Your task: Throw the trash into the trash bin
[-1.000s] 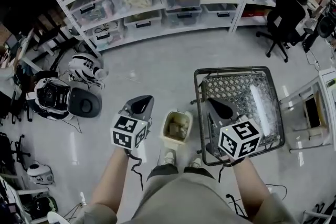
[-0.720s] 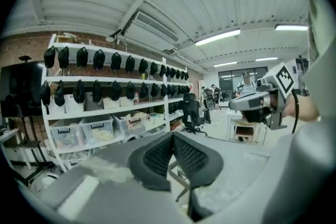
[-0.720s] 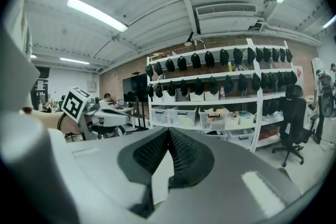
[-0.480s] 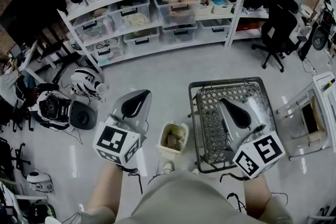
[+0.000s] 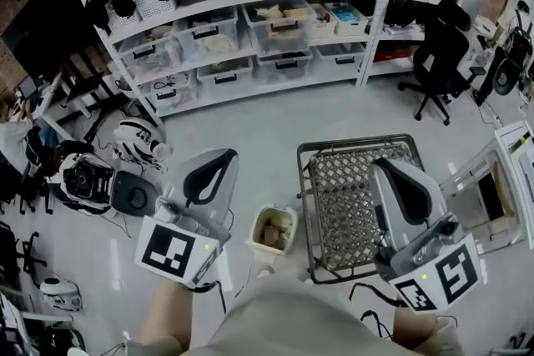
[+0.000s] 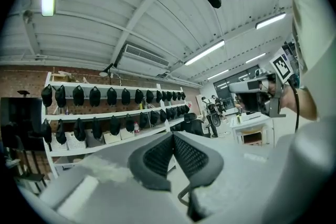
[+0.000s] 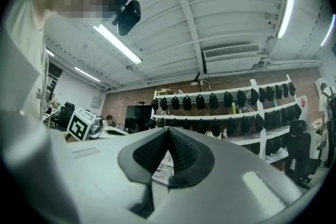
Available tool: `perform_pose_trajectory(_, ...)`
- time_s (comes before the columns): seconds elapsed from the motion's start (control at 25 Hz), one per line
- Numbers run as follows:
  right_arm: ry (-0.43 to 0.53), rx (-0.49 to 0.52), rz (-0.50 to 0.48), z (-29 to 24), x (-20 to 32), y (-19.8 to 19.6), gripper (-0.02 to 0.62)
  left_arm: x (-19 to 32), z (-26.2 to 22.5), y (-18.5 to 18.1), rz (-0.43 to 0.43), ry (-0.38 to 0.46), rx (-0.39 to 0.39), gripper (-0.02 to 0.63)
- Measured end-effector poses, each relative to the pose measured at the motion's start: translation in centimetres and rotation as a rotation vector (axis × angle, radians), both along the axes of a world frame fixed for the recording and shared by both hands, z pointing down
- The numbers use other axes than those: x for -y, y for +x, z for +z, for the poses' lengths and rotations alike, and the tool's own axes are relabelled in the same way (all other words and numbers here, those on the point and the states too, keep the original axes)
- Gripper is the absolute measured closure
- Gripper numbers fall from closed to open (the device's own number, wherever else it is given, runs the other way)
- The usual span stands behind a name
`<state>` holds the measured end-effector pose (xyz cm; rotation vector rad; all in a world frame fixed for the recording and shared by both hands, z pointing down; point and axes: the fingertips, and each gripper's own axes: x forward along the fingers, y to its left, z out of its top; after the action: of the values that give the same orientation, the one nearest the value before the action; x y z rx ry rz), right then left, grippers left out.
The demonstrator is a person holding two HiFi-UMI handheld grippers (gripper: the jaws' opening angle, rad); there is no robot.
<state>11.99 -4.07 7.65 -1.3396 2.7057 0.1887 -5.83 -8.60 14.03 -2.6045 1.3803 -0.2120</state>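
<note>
Close under the head camera, left gripper (image 5: 213, 167) and right gripper (image 5: 392, 177) are both rising, clenched on nothing, pointing level at the shelves (image 5: 372, 33) rather than at the floor, so the throw is looking done and the grippers are backing off. Below them the trash (image 5: 272, 234) is sitting inside the trash bin (image 5: 258, 223) on the floor, just beside the left edge of the wire cart (image 5: 359, 142). Compared with a second ago both grippers are looming larger and higher, while bin and cart are staying put and more shelving is showing far off.
</note>
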Motion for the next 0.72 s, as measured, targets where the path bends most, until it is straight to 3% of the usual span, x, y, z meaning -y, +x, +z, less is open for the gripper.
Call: perform_pose_trajectory(0.72, -0.006, -0.012, 0.014, 0.3, 1.3, -0.4, 0.592, 0.0, -1.0, 0.2, 0.061, 0.007, 0.004, 0.604)
